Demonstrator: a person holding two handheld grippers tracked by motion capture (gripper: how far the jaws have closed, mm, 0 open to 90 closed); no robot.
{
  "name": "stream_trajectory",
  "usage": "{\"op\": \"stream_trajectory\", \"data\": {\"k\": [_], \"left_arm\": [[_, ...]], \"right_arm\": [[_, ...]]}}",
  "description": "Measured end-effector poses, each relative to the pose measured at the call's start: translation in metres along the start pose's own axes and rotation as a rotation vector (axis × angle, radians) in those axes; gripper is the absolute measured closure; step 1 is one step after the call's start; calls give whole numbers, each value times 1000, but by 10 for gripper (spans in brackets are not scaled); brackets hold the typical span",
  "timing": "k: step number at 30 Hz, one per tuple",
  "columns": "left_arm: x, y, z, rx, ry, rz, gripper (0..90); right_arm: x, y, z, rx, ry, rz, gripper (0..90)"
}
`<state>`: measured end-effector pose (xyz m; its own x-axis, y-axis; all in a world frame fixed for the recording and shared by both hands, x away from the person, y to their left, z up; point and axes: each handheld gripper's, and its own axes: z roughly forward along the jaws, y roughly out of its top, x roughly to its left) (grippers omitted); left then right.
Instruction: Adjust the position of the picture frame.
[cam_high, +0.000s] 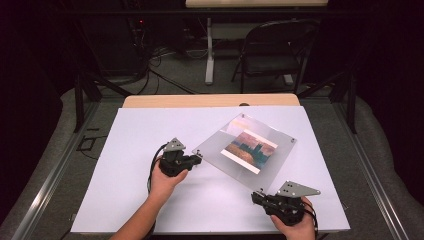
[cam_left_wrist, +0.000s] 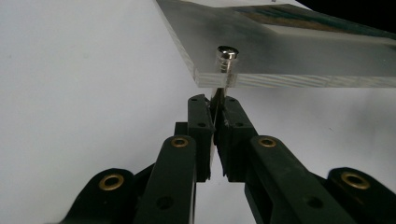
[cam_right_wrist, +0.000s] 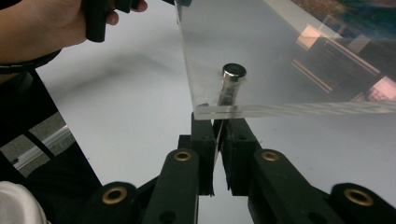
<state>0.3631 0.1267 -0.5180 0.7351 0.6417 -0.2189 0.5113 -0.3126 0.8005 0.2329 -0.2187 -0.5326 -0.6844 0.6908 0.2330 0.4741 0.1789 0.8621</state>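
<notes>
My left gripper (cam_left_wrist: 218, 106) clamped on a screw (cam_left_wrist: 227, 58), right gripper (cam_right_wrist: 219, 127) clamped beneath its standoff (cam_right_wrist: 232, 84), high view shows clear frame (cam_high: 270, 161) tilted, landscape print (cam_high: 248, 149) inside.

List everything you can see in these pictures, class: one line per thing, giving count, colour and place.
Clear acrylic picture frame: one, transparent, holding a sunset-coloured print, right of table centre.
Silver corner bolts: four, one at each frame corner.
White table sheet: one, covering the table.
Wooden tabletop edge: one, tan, along the far side.
Black folding chair: one, beyond the table.
White table leg: one, on the floor behind.
Left claw: black, shut at the frame's left corner bolt.
Right claw: black, shut at the frame's near corner bolt.
Hands: two, gripping the claws.
</notes>
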Motion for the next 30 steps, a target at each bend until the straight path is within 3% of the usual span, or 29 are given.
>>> {"op": "stream_trajectory", "data": {"k": [10, 23, 30], "left_arm": [[-9, -6, -18, -5, -17, 19, 853], [-28, -28, -47, -26, -42, -22, 853], [-33, -37, -58, -35, -28, -46, 850]], "right_arm": [[-6, 5, -7, -14, -13, -12, 836], [-26, 20, -2, -44, -69, 6, 839], [-33, 28, 9, -45, -60, 18, 847]]}}
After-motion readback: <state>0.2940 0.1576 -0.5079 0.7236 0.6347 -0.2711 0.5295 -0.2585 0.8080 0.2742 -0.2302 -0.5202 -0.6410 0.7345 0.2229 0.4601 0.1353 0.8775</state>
